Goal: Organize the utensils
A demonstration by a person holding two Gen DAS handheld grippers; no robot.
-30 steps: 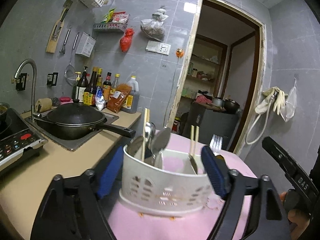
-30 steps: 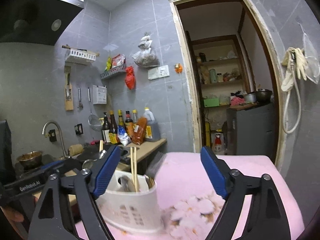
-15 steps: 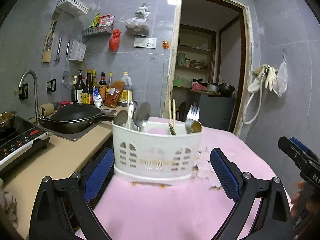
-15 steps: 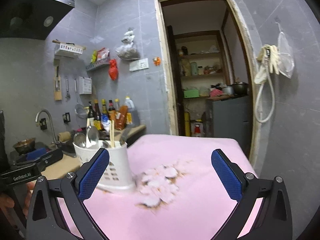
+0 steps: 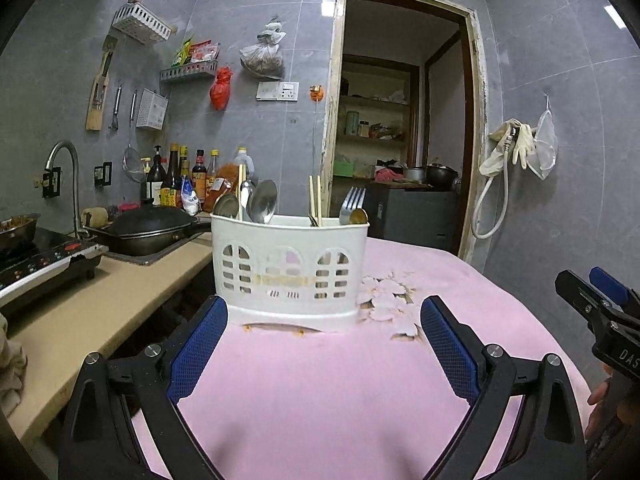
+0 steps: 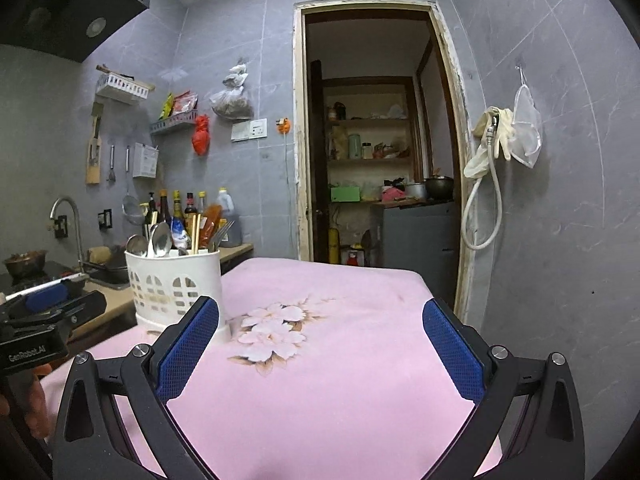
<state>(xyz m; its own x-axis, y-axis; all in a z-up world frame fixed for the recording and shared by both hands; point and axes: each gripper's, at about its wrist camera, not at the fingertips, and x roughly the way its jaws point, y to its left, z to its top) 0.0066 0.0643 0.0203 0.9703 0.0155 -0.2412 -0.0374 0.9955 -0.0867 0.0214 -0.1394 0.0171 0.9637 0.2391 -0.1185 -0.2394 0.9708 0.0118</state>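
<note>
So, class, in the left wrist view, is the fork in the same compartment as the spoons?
No: the fork stands at the caddy's right end, the spoons at its left.

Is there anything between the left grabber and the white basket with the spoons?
No. In the left wrist view, only bare pink cloth lies between the open left gripper and the white basket.

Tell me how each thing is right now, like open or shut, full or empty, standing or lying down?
Left gripper: open, holding nothing.
Right gripper: open, holding nothing.
White utensil holder: upright on the pink cloth, holding utensils.
Spoons: standing in the holder, bowls up.
Chopsticks: standing upright in the holder.
Fork: standing, tines up.
Black wok: lid on.
Doorway: open.
</note>
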